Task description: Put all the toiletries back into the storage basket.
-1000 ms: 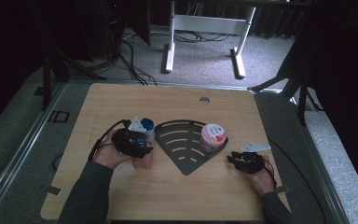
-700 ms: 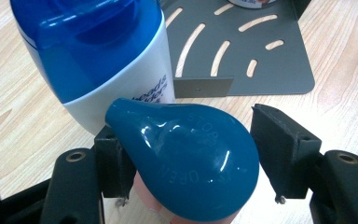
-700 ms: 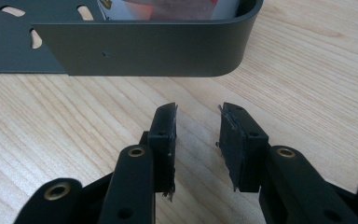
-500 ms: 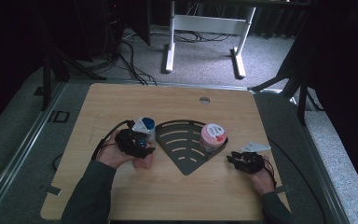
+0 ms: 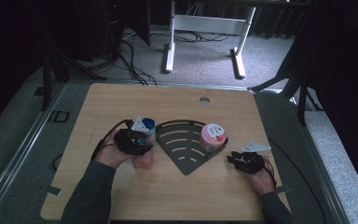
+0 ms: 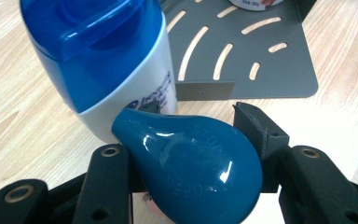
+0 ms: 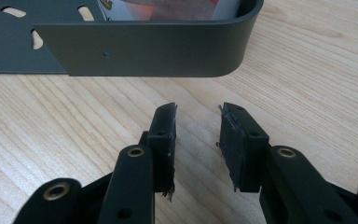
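left claw holds a glossy teal teardrop-shaped cap between its jaws, closed on the cap's wide part; embossed letters show on top. what sits under the cap is hidden, something pinkish shows below it in the high view, can't tell more. cap sits just beside a white bottle with blue lid, looks touching or nearly so. in the high view the left claw is left of the middle of the bench, just off the left edge of the dark slotted corner tray.

handling guess: cap is hard smooth plastic, stiff, light, slippery under the pads; the rounded shape could squirt out if pinched near the narrow tip, so hold across the widest part. the bottle beside it is upright and could tip if bumped.

right claw is partly open, narrow gap, holding nothing, hovering low over bare wood just short of the tray's rounded wall. high view puts the right claw near the bench's right edge, below a pink-lidded tub standing in the tray.
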A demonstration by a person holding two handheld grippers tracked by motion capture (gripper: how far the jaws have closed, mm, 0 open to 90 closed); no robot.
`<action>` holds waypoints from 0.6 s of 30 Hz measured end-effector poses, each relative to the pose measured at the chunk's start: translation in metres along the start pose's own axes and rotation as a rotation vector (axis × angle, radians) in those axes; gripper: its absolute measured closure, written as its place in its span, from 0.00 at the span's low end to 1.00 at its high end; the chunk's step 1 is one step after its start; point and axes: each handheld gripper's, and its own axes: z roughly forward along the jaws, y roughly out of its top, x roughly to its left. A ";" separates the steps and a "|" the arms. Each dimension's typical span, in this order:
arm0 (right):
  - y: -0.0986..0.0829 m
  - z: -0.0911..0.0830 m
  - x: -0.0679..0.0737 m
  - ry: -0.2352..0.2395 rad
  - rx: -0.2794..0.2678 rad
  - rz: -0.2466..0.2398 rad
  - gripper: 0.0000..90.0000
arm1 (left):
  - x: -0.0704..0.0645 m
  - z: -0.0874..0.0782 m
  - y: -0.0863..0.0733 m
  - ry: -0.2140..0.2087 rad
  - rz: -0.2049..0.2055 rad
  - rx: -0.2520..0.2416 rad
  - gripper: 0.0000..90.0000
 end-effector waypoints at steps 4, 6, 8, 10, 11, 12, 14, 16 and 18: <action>0.000 0.000 0.000 0.000 0.000 -0.001 0.73 | -0.002 -0.001 0.000 -0.005 0.002 0.007 0.59; 0.000 0.000 0.000 0.000 0.000 -0.001 0.73 | -0.003 -0.001 0.000 -0.011 0.008 0.009 0.59; 0.000 0.000 0.000 -0.001 0.000 -0.001 0.73 | -0.005 -0.001 0.001 -0.008 0.010 0.009 0.59; 0.000 0.000 0.000 0.001 0.000 0.000 0.73 | -0.006 -0.001 0.001 -0.016 0.018 0.009 0.59; 0.000 0.000 0.000 0.001 0.000 -0.001 0.73 | -0.007 -0.001 0.002 -0.020 0.022 0.009 0.59; 0.000 0.000 0.000 0.000 0.000 -0.001 0.73 | -0.009 -0.001 0.002 -0.023 0.028 0.008 0.59; 0.000 0.000 0.000 0.001 0.000 -0.001 0.73 | -0.012 0.000 0.003 -0.028 0.032 0.008 0.59; 0.000 0.000 0.000 0.001 0.000 -0.002 0.73 | -0.013 0.001 0.004 -0.041 0.032 0.010 0.59; 0.000 0.000 0.000 0.001 0.000 -0.003 0.73 | -0.015 0.002 0.006 -0.047 0.032 0.009 0.59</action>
